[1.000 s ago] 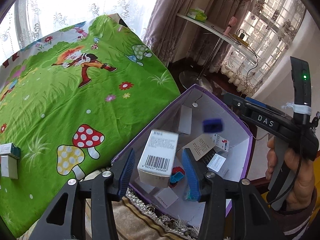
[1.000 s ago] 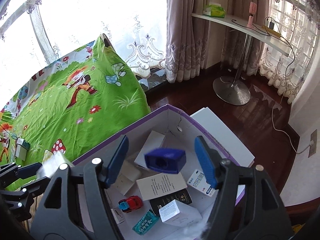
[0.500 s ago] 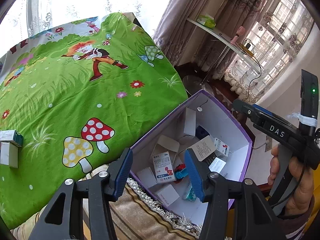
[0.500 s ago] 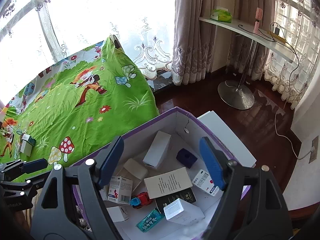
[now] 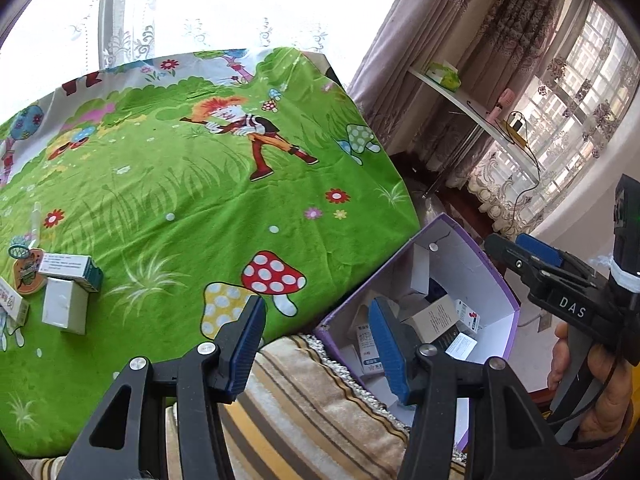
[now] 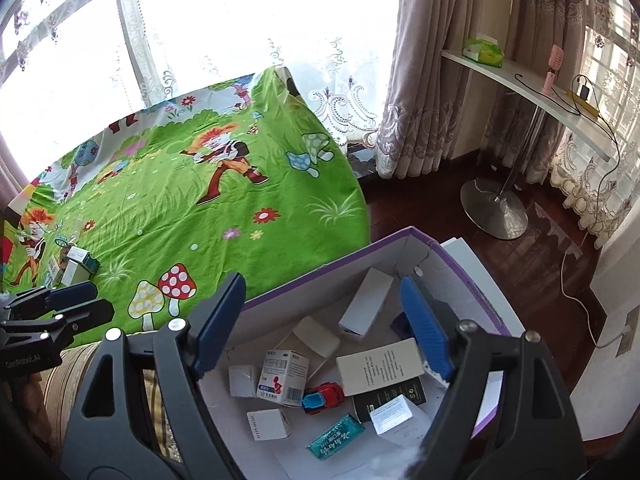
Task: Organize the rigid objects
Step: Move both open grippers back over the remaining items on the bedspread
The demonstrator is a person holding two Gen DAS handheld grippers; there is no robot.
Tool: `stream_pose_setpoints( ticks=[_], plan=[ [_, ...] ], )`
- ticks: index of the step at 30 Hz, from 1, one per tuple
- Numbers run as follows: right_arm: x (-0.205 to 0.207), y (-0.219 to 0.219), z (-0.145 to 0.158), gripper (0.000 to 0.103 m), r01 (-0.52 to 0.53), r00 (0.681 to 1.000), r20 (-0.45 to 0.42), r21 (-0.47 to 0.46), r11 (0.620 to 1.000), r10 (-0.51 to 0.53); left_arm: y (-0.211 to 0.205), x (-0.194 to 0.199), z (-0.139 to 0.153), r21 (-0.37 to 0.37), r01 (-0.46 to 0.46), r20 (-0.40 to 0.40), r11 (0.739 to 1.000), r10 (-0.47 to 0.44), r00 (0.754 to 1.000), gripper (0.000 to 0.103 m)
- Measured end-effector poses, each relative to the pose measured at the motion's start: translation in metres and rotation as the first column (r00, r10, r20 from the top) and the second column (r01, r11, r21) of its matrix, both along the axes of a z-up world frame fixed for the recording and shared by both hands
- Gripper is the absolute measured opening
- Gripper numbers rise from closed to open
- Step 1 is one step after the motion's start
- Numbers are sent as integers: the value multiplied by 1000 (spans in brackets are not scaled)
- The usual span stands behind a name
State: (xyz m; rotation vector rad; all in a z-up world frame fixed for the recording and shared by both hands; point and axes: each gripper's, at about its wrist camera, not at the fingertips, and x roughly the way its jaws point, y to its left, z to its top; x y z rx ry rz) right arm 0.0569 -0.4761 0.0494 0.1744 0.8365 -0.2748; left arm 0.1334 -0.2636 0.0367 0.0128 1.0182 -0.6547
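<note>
Both tools, left tool [image 5: 316,344] and right tool [image 6: 322,326], gape empty above the purple box [image 6: 472,280], where small cartons and a toy car [image 6: 325,397] lie; more medicine boxes [image 5: 66,292] sit on the green bedspread [image 5: 200,208].

Left gripper [image 5: 316,344]: jaws spread wide, nothing between them. Blue pads [image 5: 245,347] face each other across the gap; black arms run back to the lower edge of its own camera view. In the right wrist view it appears at far left [image 6: 68,304], its fingers level and pointing right.

Right gripper [image 6: 320,328]: jaws spread wide, nothing between them. Blue pads [image 6: 426,326] angled outward towards the tips. In the left wrist view it appears at far right [image 5: 520,256], tilted down to the left.

Right hand [image 5: 592,384]: wrapped round the handle of the right gripper, fingers curled at its front.
</note>
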Motion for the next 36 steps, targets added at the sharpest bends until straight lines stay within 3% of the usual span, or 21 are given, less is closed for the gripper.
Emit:
stream_pose_setpoints(
  ticks=[15, 25, 36],
  plan=[
    [40, 97, 1, 82, -213, 977, -36, -8, 977, 212, 105, 37, 2, 4, -174, 18, 985, 174, 985, 55],
    [61, 156, 3, 82, -346, 937, -51, 7, 938, 346, 172, 55, -12, 80, -258, 24, 963, 257, 966, 55],
    [79, 219, -5, 83, -484, 870, -93, 30, 875, 484, 238, 74, -43, 180, -294, 25, 939, 294, 955, 80]
  ],
)
